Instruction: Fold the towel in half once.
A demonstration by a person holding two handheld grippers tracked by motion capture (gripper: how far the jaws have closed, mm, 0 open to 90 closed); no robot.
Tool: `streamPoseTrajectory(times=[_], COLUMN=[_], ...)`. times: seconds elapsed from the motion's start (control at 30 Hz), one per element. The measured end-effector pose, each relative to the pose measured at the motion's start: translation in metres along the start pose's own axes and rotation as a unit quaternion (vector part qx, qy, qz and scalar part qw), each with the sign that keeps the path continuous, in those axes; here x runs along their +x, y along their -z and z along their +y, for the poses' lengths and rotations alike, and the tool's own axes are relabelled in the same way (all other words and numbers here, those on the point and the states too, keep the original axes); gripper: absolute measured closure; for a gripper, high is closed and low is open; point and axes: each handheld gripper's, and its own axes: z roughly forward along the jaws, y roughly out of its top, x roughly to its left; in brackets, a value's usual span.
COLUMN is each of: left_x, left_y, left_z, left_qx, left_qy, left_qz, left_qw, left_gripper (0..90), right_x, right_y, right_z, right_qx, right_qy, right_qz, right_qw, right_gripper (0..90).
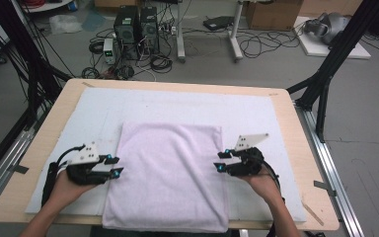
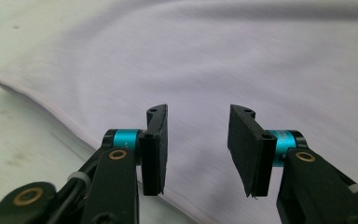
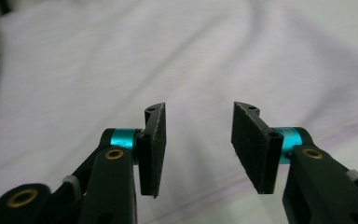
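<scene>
A pale lilac folded towel (image 1: 170, 173) lies flat on the white mat, reaching the table's near edge. My left gripper (image 1: 118, 165) sits at the towel's left edge, pointing right, jaws apart with nothing between the pads. In the left gripper view the towel (image 2: 223, 60) spreads behind the open left gripper (image 2: 196, 147), its edge running below the jaws. My right gripper (image 1: 219, 161) is at the towel's right edge, pointing left, also open and empty. The right gripper view has the towel (image 3: 168, 56) behind the open right gripper (image 3: 198, 147).
The white mat (image 1: 187, 106) covers most of the wooden table (image 1: 54, 111). Black frame posts (image 1: 325, 74) stand at the table's right and left. Computer towers (image 1: 135, 24), cables and boxes sit on the floor beyond the far edge.
</scene>
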Motion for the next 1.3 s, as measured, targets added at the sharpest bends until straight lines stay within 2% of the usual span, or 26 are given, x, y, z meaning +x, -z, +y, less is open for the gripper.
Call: streamPoseTrajectory(times=[0.07, 0.1, 0.13, 0.17, 0.2, 0.23, 0.37, 0.47, 0.57, 0.6, 0.63, 0.67, 0.7, 0.73, 0.77, 0.8, 0.83, 0.87, 0.9, 0.97, 1.0, 1.07, 1.13, 1.2, 1.3], left_x=[0.020, 0.030, 0.040, 0.047, 0.058, 0.068, 0.100, 0.115, 0.122, 0.122, 0.123, 0.123, 0.122, 0.122, 0.121, 0.120, 0.119, 0.119, 0.120, 0.122, 0.124, 0.125, 0.127, 0.131, 0.141], left_y=[-0.014, -0.020, -0.026, -0.030, -0.036, -0.041, -0.060, -0.069, -0.080, -0.083, -0.085, -0.087, -0.088, -0.087, -0.087, -0.088, -0.088, -0.088, -0.086, -0.083, -0.082, -0.080, -0.075, -0.070, -0.065], left_z=[0.008, 0.012, 0.015, 0.018, 0.023, 0.025, 0.031, 0.031, 0.028, 0.026, 0.024, 0.022, 0.022, 0.023, 0.024, 0.025, 0.026, 0.027, 0.028, 0.031, 0.035, 0.051, 0.070, 0.088, 0.107], left_qx=[0.000, 0.000, -0.003, -0.002, -0.001, -0.003, 0.028, 0.040, 0.055, 0.058, 0.064, 0.067, 0.066, 0.059, 0.060, 0.061, 0.064, 0.060, 0.052, 0.036, 0.038, 0.031, 0.018, 0.007, -0.008], left_qy=[0.012, 0.028, 0.048, 0.052, 0.058, 0.070, 0.097, 0.122, 0.137, 0.140, 0.144, 0.146, 0.139, 0.140, 0.131, 0.121, 0.114, 0.116, 0.119, 0.122, 0.122, 0.104, 0.090, 0.075, 0.067], left_qz=[0.020, 0.028, 0.029, 0.039, 0.058, 0.062, 0.083, 0.090, 0.093, 0.097, 0.097, 0.091, 0.098, 0.085, 0.089, 0.094, 0.102, 0.107, 0.114, 0.126, 0.128, 0.143, 0.161, 0.178, 0.195], left_qw=[0.9997, 0.9992, 0.9984, 0.9979, 0.9966, 0.9956, 0.9915, 0.9875, 0.9848, 0.9836, 0.9827, 0.9827, 0.9832, 0.9848, 0.9856, 0.9863, 0.9863, 0.9856, 0.9849, 0.9838, 0.9834, 0.9837, 0.9827, 0.9812, 0.9786], left_gripper=[59.1, 60.0, 60.8, 61.2, 62.2, 62.4, 58.6, 53.0, 43.7, 42.0, 42.4, 47.1, 58.6, 66.0, 80.9, 82.8, 83.7, 84.4, 84.8, 85.1, 85.1, 85.1, 85.2, 85.2, 84.8], right_x=[-0.017, -0.030, -0.040, -0.049, -0.055, -0.065, -0.092, -0.108, -0.117, -0.120, -0.122, -0.123, -0.124, -0.124, -0.124, -0.125, -0.125, -0.124, -0.124, -0.125, -0.126, -0.129, -0.129, -0.133, -0.140], right_y=[-0.005, -0.009, -0.012, -0.015, -0.017, -0.020, -0.030, -0.037, -0.043, -0.047, -0.050, -0.053, -0.056, -0.058, -0.062, -0.062, -0.063, -0.062, -0.062, -0.057, -0.053, -0.048, -0.039, -0.031, -0.018], right_z=[0.005, 0.009, 0.013, 0.016, 0.018, 0.022, 0.032, 0.034, 0.029, 0.025, 0.023, 0.021, 0.019, 0.018, 0.018, 0.018, 0.019, 0.022, 0.024, 0.027, 0.029, 0.036, 0.054, 0.069, 0.092], right_qx=[0.006, 0.013, 0.020, 0.021, 0.022, 0.027, 0.044, 0.047, 0.032, 0.034, 0.040, 0.046, 0.048, 0.050, 0.054, 0.052, 0.050, 0.059, 0.061, 0.054, 0.046, 0.054, 0.046, 0.037, 0.024], right_qy=[-0.012, -0.019, -0.026, -0.033, -0.038, -0.042, -0.050, -0.066, -0.076, -0.091, -0.095, -0.099, -0.104, -0.108, -0.111, -0.118, -0.118, -0.098, -0.089, -0.088, -0.088, -0.090, -0.068, -0.061, -0.052], right_qz=[-0.008, -0.016, -0.021, -0.030, -0.034, -0.040, -0.065, -0.074, -0.077, -0.073, -0.074, -0.074, -0.065, -0.057, -0.051, -0.034, -0.022, -0.038, -0.052, -0.068, -0.079, -0.082, -0.106, -0.115, -0.141], right_qw=[0.9999, 0.9996, 0.9992, 0.9988, 0.9985, 0.9980, 0.9957, 0.9940, 0.9936, 0.9926, 0.9919, 0.9913, 0.9912, 0.9912, 0.9911, 0.9910, 0.9916, 0.9927, 0.9928, 0.9923, 0.9920, 0.9910, 0.9910, 0.9908, 0.9883], right_gripper=[52.0, 51.0, 49.2, 48.2, 47.7, 46.7, 43.5, 41.6, 41.7, 41.7, 42.3, 45.5, 52.2, 59.2, 68.7, 83.6, 84.1, 84.7, 85.0, 85.3, 85.3, 85.3, 85.3, 85.3, 85.1])
